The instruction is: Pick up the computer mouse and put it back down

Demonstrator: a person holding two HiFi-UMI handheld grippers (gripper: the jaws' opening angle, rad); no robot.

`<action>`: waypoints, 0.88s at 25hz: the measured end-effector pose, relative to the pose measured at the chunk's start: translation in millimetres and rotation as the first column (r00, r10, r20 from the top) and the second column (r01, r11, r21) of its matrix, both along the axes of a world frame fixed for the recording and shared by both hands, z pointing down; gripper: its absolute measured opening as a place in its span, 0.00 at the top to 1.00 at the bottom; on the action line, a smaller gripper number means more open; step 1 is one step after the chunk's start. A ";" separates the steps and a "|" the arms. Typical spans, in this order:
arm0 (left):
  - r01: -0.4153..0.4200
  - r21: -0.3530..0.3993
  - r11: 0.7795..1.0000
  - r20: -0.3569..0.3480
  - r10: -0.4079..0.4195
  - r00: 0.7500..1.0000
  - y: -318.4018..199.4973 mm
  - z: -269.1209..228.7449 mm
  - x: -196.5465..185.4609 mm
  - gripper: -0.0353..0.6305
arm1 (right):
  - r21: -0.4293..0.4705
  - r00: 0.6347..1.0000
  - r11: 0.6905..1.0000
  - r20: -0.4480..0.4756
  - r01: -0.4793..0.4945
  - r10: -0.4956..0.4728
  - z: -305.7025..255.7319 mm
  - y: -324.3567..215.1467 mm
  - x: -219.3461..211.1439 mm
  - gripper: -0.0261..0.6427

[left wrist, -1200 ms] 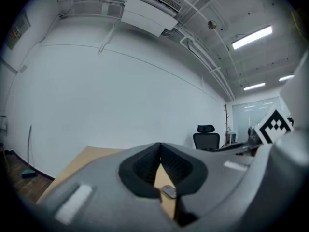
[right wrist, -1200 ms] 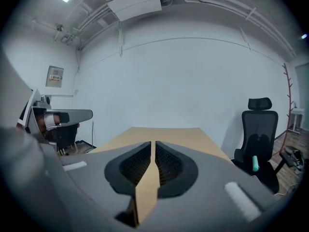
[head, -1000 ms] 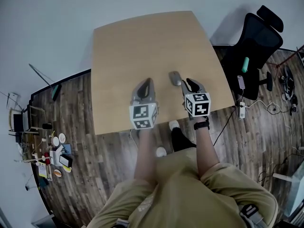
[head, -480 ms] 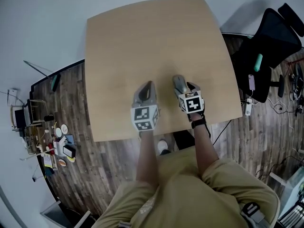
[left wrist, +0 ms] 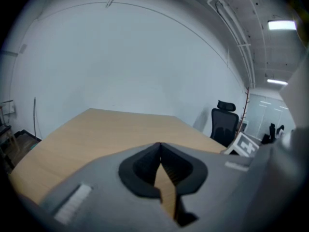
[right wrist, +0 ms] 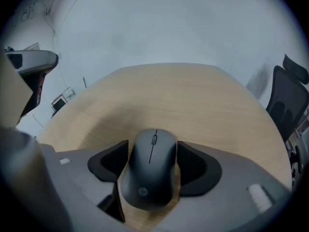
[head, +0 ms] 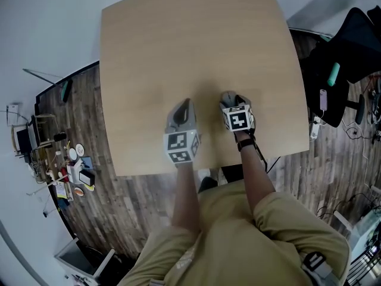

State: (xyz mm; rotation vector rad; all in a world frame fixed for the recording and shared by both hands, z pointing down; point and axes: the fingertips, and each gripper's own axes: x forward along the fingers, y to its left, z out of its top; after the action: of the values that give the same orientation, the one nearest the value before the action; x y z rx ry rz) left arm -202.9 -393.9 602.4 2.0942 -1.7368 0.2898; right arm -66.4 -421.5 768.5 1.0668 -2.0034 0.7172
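A dark grey computer mouse (right wrist: pixel 149 168) lies on the light wooden table (right wrist: pixel 193 95), between the jaws of my right gripper (right wrist: pixel 152 148). Those jaws are opening and straddle the mouse's sides; a thin sliver of wood shows beside it. In the head view only the mouse's far tip (head: pixel 227 95) peeks out past the right gripper (head: pixel 231 101). My left gripper (head: pixel 186 103) hovers low over the table (head: pixel 178 40) just left of it, shut, with its tips meeting and nothing between them (left wrist: pixel 160 148).
A black office chair (head: pixel 357 40) stands off the table's right side, with a power strip (head: pixel 314 130) and cables on the wood floor. Small clutter (head: pixel 71 171) sits on the floor at the left. The table's near edge is close behind both grippers.
Both grippers have come down towards the table. The right gripper has moved forward over the mouse, which was ahead of it before and now sits between its jaws.
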 end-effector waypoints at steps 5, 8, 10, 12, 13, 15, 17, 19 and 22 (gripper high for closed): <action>0.013 -0.006 1.000 -0.007 -0.013 1.000 2.9 3.2 -2.2 0.94 | -0.021 0.998 0.999 -0.047 -0.035 0.034 5.8 -0.2 -1.0 0.49; 0.014 0.008 1.000 -0.008 -0.014 1.000 6.9 -6.0 -2.3 0.94 | -0.038 0.998 0.998 -0.031 -0.056 0.054 2.8 3.3 0.9 0.51; 0.016 0.026 1.000 -0.009 -0.016 1.000 12.4 -16.6 -4.2 0.94 | -0.024 0.998 0.998 0.011 -0.060 0.060 -9.7 8.0 -1.3 0.52; 0.017 0.048 0.999 -0.008 -0.016 1.000 16.5 -28.3 -6.4 0.94 | 0.030 0.996 0.998 0.066 -0.057 0.055 -31.3 8.8 -6.3 0.52; 0.015 0.061 0.998 -0.006 -0.015 1.000 17.9 -34.5 -7.2 0.94 | 0.064 0.994 0.996 0.096 -0.057 0.051 -44.9 8.3 -8.9 0.52; 0.012 0.089 0.996 -0.001 -0.012 1.000 22.2 -48.2 -8.2 0.94 | 0.134 0.987 0.989 0.158 -0.064 0.043 -76.1 9.8 -12.4 0.52; 0.009 0.118 0.993 0.003 -0.009 1.000 28.8 -64.1 -8.8 0.94 | 0.201 0.976 0.976 0.215 -0.082 0.038 -110.4 14.5 -13.1 0.52; 0.006 0.149 0.989 0.008 -0.008 1.000 35.5 -82.3 -9.7 0.94 | 0.266 0.966 0.958 0.257 -0.106 0.035 -145.3 18.8 -12.1 0.52; 0.001 0.203 0.979 0.016 -0.004 1.000 47.1 -114.6 -11.0 0.94 | 0.371 0.954 0.919 0.299 -0.133 0.018 -201.4 25.9 -11.9 0.52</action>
State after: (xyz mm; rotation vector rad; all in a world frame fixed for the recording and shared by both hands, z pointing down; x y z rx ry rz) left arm -213.9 -346.7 487.8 2.2361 -1.8464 0.1330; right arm -78.2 -395.6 567.1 1.3363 -2.4397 0.5517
